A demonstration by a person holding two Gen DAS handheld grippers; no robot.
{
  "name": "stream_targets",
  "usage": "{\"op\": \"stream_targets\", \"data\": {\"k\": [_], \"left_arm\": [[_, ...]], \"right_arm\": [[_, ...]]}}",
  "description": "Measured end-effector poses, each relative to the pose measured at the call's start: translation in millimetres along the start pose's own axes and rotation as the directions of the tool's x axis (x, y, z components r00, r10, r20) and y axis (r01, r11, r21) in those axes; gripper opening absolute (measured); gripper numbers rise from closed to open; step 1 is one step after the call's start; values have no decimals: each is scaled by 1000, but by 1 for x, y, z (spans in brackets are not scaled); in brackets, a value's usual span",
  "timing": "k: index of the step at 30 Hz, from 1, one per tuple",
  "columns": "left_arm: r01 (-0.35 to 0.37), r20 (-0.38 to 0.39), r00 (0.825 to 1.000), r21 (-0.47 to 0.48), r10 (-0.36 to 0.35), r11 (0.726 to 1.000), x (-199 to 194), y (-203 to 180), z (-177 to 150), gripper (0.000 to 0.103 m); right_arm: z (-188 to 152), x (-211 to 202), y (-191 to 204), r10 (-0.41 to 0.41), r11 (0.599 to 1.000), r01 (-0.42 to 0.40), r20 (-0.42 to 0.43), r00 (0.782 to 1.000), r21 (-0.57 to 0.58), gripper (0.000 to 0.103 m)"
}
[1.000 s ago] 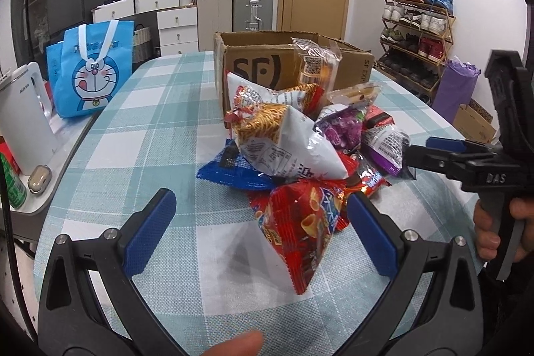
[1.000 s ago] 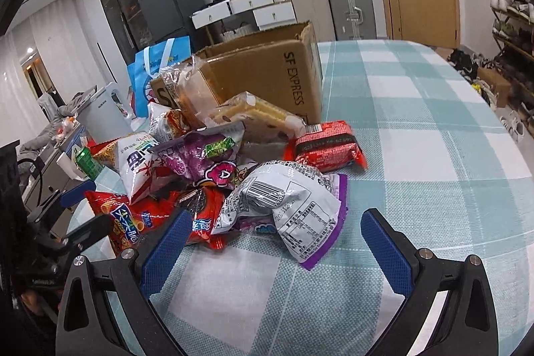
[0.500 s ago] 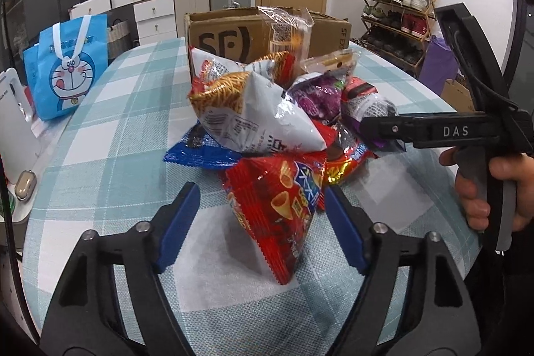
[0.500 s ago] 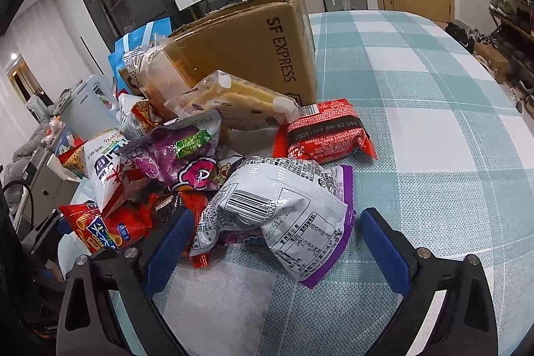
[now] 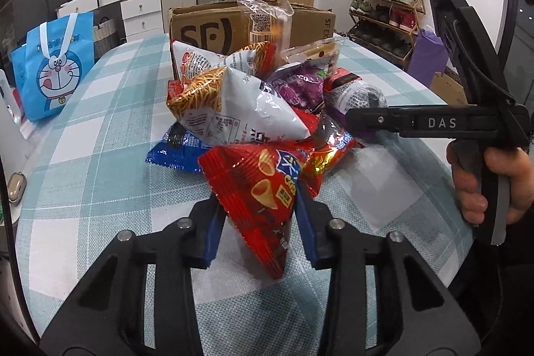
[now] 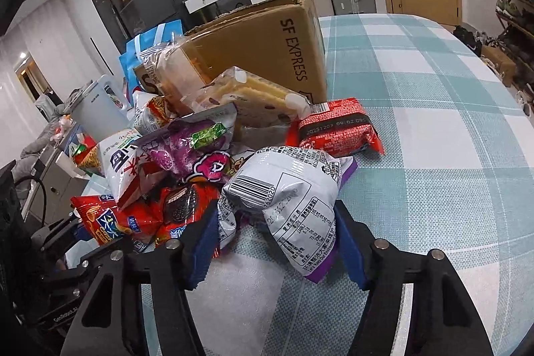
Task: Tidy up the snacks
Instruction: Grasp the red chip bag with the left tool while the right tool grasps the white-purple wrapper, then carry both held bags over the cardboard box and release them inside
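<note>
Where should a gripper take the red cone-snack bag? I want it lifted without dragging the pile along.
Grip the red cone-snack bag on its tapering lower half, coming in level from the table's near edge. That end sticks clear of the pile and is narrow, so the left gripper can close on its two sides there.

"SF EXPRESS" on carton (image 6: pixel 267 45) ("DAS": tongs (image 5: pixel 440 123))

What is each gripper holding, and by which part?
Left gripper: red cone-snack bag, lower half. Right gripper: white-and-purple bag, near end.
</note>
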State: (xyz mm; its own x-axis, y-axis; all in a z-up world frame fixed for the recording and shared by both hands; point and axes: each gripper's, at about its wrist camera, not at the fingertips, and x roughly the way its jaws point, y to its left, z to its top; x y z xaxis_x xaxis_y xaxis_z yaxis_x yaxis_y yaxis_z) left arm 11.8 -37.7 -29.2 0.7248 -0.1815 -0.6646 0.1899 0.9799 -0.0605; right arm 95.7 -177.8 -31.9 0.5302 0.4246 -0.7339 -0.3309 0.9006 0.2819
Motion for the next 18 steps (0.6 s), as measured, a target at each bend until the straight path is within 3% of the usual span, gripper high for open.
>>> {"op": "stream_targets", "data": {"k": [7,18], "left_arm": [[24,13,1000,2,-24,1000,-8,-2,-2,34],[67,75,995,17,-68,998,-31,-9,-9,34]], "right_arm": [[-8,-7,1,25,1000,-24,16,1000,-17,61],[-22,-34,6,54,997,-47,110,992,-57,61]]}}
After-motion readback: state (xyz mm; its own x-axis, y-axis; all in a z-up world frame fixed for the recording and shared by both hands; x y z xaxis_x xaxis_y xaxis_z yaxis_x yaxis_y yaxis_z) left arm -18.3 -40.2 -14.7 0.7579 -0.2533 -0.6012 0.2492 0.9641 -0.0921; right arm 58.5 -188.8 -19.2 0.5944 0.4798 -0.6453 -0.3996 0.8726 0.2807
